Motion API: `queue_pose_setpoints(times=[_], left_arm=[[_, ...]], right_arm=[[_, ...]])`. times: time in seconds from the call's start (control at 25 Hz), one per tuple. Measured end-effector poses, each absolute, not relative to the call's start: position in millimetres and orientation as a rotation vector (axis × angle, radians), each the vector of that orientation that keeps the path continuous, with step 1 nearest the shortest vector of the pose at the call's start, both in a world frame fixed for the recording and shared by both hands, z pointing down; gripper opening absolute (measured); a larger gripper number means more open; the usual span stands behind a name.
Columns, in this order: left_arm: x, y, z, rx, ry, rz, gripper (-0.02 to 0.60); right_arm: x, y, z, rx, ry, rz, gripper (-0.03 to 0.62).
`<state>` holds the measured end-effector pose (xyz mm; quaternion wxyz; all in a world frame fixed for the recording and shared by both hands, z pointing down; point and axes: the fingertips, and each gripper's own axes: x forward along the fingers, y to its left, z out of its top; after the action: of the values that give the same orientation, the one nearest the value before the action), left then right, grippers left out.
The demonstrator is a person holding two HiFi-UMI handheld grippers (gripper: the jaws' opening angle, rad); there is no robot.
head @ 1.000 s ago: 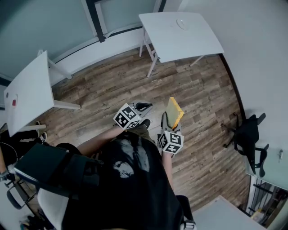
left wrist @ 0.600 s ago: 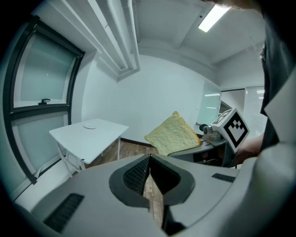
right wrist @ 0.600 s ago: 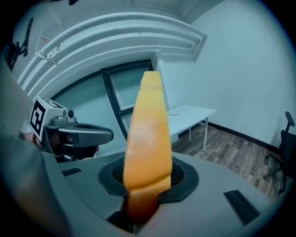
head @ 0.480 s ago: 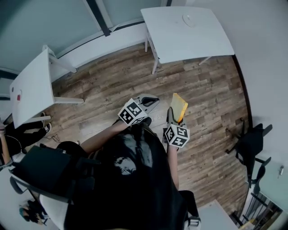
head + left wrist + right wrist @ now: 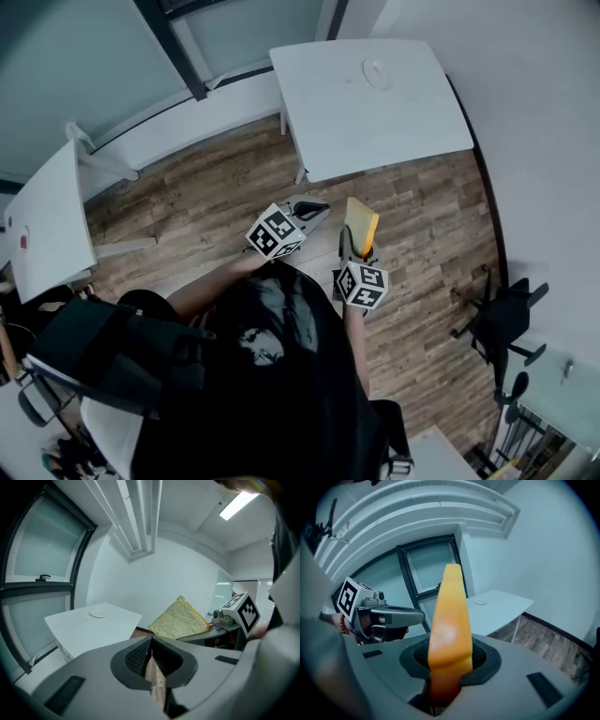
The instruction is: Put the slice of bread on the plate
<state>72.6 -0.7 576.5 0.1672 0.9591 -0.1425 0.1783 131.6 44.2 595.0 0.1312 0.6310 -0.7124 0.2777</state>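
My right gripper [image 5: 356, 246] is shut on the slice of bread [image 5: 361, 227], which stands on edge between its jaws; its orange crust [image 5: 450, 630] fills the middle of the right gripper view. In the left gripper view the bread's pale face [image 5: 180, 620] shows to the right. My left gripper [image 5: 314, 211] is shut and holds nothing; its pads [image 5: 151, 660] meet. The small white plate [image 5: 377, 73] lies on the white table [image 5: 412, 122] ahead, also seen as the plate [image 5: 97, 614] and the plate [image 5: 480, 602]. Both grippers hang over the wooden floor, short of the table.
A second white table [image 5: 42, 225] stands at the left by the window wall. A black office chair [image 5: 502, 323] stands at the right near the wall. Wooden floor [image 5: 422, 216] lies between me and the plate's table.
Both grippers have travelled toward the table with the plate, which now looks larger and closer. The bread stays clamped in the right gripper and the left stays shut.
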Motion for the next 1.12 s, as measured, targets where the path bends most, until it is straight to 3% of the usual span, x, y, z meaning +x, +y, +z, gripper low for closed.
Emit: queue_pose_setpoints(times=[0.48, 1.12], left_arm=[[102.3, -83.5, 596.0, 2.681, -0.360, 0.492, 0.003], [196.4, -269.8, 631.7, 2.520, -0.695, 0.520, 0.003]], right_arm=[[157.9, -47.6, 611.0, 1.789, -2.039, 0.851, 0.109], [268.9, -251.0, 642.6, 1.413, -2.180, 0.819, 0.109]])
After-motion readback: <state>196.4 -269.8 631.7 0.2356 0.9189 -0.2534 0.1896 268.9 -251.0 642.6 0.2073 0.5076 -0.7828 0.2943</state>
